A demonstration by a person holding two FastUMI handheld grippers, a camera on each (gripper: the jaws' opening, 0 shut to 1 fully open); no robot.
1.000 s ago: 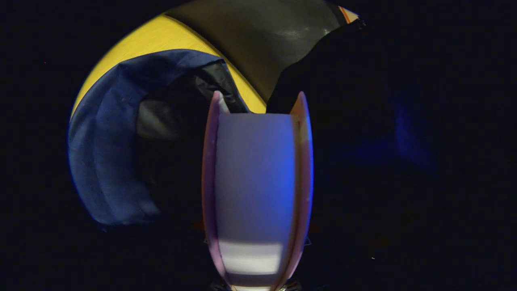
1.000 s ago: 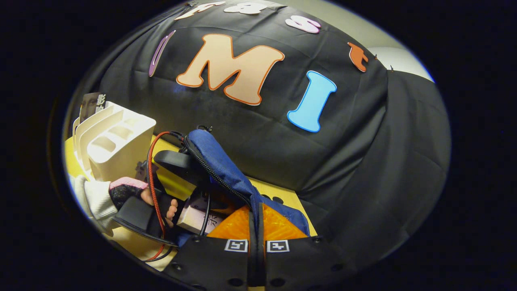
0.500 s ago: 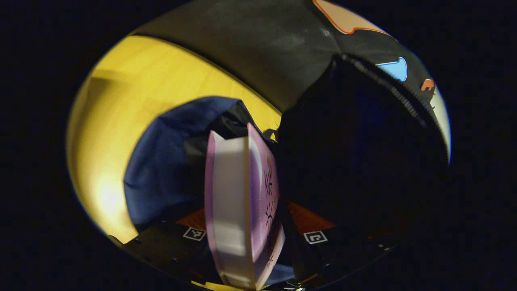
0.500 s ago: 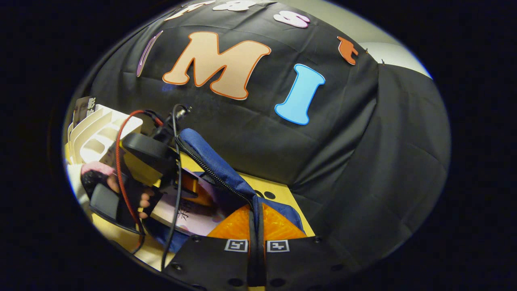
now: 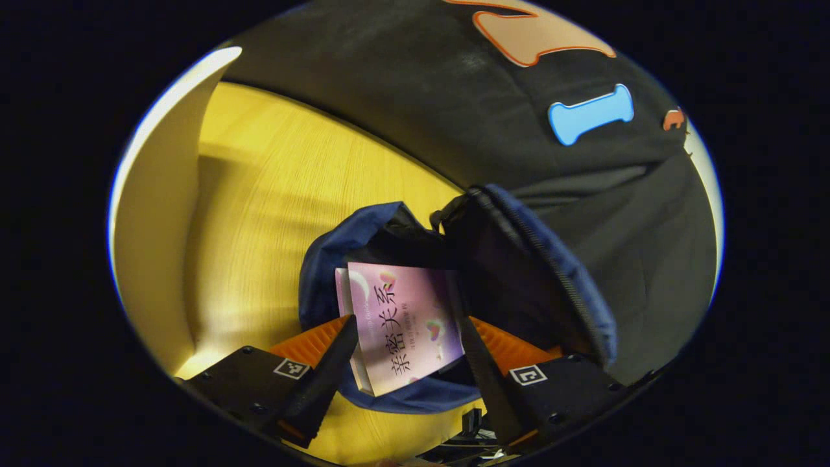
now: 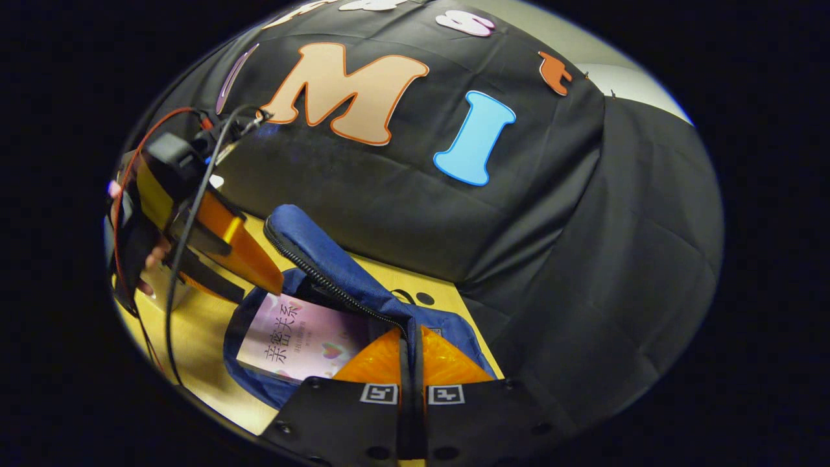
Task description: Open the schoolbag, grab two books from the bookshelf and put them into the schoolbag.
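Observation:
The blue schoolbag lies open on the yellow table. A pink-covered book rests flat inside it, cover up. My left gripper hovers above the book, open, with nothing between its fingers. In the right gripper view the left gripper hangs over the bag's mouth, a hand behind it. My right gripper is shut on the zipper edge of the schoolbag's flap, holding it raised. The book shows under that flap.
A white bookshelf wall stands at the left of the left gripper view. Black booth cloth hangs close behind and to the right of the bag. Red and black cables trail from the left gripper.
The left gripper has let go of the book, which now lies flat in the bag, and has opened and lifted away. The right gripper kept holding the flap.

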